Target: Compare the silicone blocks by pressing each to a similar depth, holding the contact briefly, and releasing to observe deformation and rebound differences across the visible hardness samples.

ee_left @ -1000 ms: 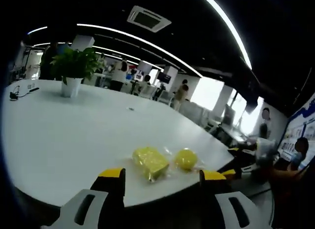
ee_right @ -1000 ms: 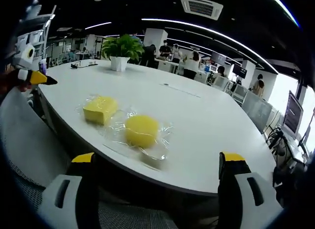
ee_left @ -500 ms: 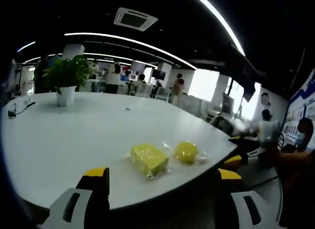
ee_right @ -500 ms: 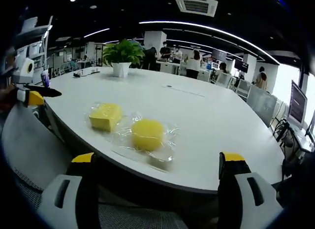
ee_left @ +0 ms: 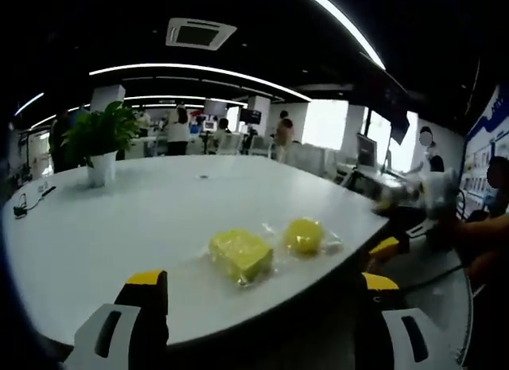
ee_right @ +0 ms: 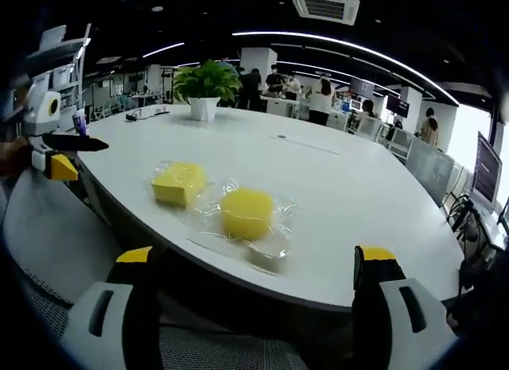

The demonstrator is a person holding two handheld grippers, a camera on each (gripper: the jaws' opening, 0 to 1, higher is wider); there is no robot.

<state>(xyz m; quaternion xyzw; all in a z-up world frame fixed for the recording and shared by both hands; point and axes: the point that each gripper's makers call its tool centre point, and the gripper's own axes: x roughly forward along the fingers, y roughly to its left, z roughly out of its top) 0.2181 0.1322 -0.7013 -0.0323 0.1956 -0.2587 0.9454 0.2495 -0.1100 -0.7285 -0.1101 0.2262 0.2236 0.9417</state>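
Note:
Two yellow silicone samples lie in clear wrap near the edge of a big white table [ee_left: 119, 227]. In the left gripper view the square block [ee_left: 241, 254] is nearer and the round block [ee_left: 303, 235] lies to its right. In the right gripper view the square block [ee_right: 179, 183] is on the left and the round block [ee_right: 247, 213] beside it, with a small pale piece [ee_right: 267, 255] in the wrap in front. My left gripper [ee_left: 258, 284] is open, short of the table edge. My right gripper [ee_right: 258, 259] is open too, its jaws wide apart below the table edge. The left gripper [ee_right: 49, 151] appears at the far left.
A potted plant [ee_right: 206, 85] stands far back on the table [ee_right: 358, 203], with cables [ee_left: 24, 204] near it. A grey mesh chair [ee_right: 48, 243] sits under the table edge. Several people and desks fill the office behind. A person [ee_left: 485, 227] stands at the right.
Both views have shifted slightly as the hands moved; the blocks sit a little higher and closer in the right gripper view. Left jaws look wider apart than a second ago. The blocks have not moved.

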